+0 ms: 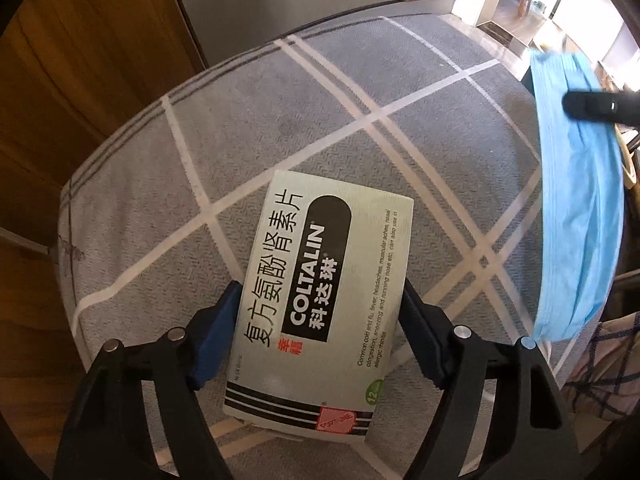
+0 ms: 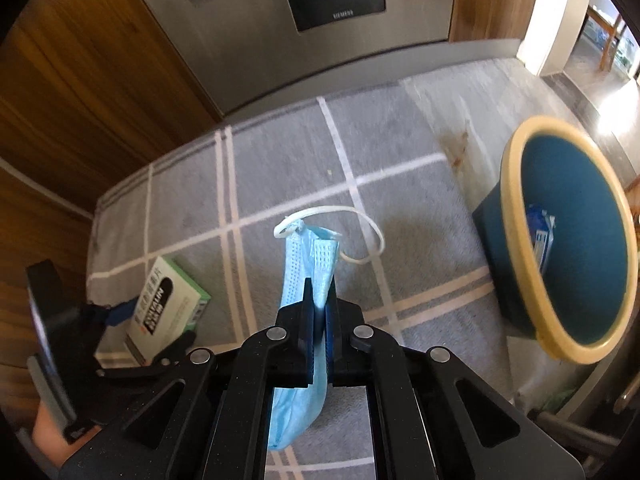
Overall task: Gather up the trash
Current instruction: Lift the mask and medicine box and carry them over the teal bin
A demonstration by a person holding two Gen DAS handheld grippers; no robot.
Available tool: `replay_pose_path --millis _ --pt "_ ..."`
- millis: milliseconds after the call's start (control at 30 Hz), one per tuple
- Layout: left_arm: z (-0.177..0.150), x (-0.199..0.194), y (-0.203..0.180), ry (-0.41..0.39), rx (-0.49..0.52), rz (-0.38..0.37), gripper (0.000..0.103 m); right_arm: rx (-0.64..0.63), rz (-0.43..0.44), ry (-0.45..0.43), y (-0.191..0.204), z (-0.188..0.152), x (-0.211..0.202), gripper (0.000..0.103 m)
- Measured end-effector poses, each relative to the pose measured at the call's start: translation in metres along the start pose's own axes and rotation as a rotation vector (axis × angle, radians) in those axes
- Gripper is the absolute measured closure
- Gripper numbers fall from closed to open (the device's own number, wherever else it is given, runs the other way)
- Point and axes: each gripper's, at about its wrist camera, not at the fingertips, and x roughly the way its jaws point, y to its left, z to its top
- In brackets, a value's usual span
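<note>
Medicine box (image 2: 166,312) left on rug (image 2: 400,200) — bin (image 2: 516,280) right.

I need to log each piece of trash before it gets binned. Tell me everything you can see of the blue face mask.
The face mask is a light blue, pleated disposable one of soft non-woven fabric, with a white elastic ear loop curling from its top end. It is folded lengthwise and hangs limp, pinched in the shut right gripper, its lower end drooping beneath. It is off the grey checked rug; only the gripper touches it.
</note>
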Motion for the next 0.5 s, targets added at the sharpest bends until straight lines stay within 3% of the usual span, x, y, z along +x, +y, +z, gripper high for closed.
replay_pose_path --millis 267,500 --pt "0.019 -0.036 -0.01 -0.094 -0.039 -0.017 0.028 -0.041 -0.024 -0.115 -0.011 0.014 -0.041 0.098" --pt "0.041 -0.061 -0.056 -0.162 0.009 -0.064 0.028 -0.008 -0.087 -0.236 -0.061 0.031 -0.091 0.099"
